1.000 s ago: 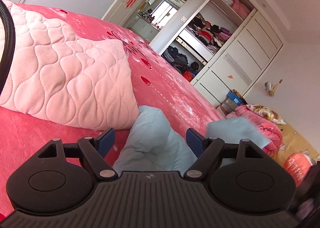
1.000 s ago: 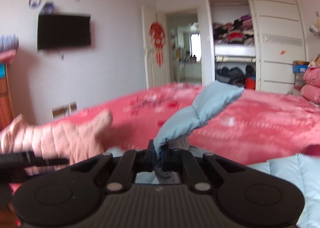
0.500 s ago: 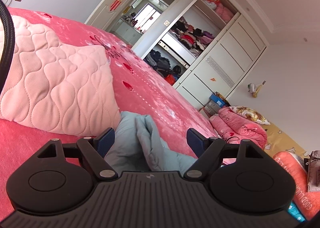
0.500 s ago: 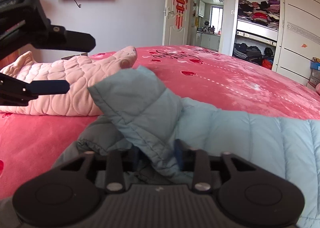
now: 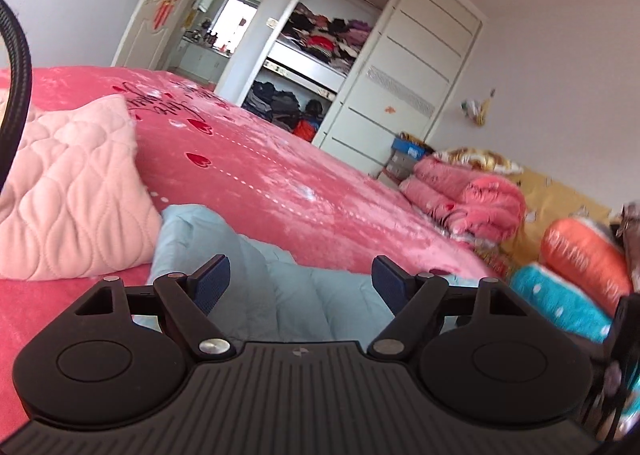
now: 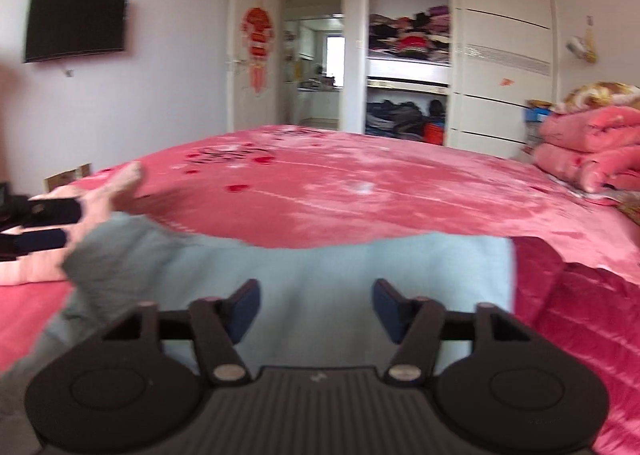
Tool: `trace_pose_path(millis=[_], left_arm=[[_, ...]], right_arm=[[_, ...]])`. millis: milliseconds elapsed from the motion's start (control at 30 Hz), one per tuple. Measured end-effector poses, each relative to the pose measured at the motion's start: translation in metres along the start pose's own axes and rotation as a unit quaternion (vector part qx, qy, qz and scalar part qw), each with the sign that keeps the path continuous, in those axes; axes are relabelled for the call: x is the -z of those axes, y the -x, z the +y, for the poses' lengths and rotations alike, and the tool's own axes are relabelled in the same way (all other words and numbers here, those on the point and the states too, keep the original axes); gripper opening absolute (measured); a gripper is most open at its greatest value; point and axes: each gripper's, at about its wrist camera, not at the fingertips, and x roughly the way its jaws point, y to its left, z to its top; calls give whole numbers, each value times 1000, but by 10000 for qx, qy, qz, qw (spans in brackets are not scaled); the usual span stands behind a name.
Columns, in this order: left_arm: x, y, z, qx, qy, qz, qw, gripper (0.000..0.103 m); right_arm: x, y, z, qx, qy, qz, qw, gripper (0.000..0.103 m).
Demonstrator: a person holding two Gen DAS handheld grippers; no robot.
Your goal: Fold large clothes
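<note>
A light blue padded jacket (image 6: pixel 340 267) lies on the pink bedspread (image 6: pixel 360 191), with a sleeve folded over it at the left (image 6: pixel 120 251). It also shows in the left wrist view (image 5: pixel 288 287). My right gripper (image 6: pixel 316 309) is open and empty just above the jacket's body. My left gripper (image 5: pixel 300 285) is open and empty above the jacket's left part, and its fingers (image 6: pixel 44 225) show at the left edge of the right wrist view.
A pink quilted garment (image 5: pixel 68 191) lies on the bed left of the jacket. Folded pink blankets (image 5: pixel 468 195) and bundles (image 5: pixel 580 259) are stacked at the right. An open wardrobe (image 6: pixel 408 55) and doorway stand beyond the bed.
My right gripper has opened, let go of the blue sleeve, which now lies folded over the jacket, and pulled back. My left gripper stayed open and turned right.
</note>
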Motion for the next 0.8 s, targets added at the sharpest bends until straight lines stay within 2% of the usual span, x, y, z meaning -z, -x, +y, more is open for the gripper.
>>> trace_pose_path(millis=[67,200,367,533,800], left_arm=[[1,-15,-7,-127,-260,165,9994,94],[8,-49,-10,-597,-722,577,9939,89],[17,-82,5,-1053,-818,992,9861,80],[24,-100,11,-1305,-1069,1071,9798,82],[27,-106,16,-1394,-1049,1170,9777,81]], right_arm=[[0,-13,-24,12,-312,99,9995,42],[7,-38,-54,36,-813,302,9962,39],[24,-61,-74,118,-1125,688,9912,28],[40,-79,-71,143,-1031,880,9907,27],[53,-83,-71,133,-1108,863,9900,27]])
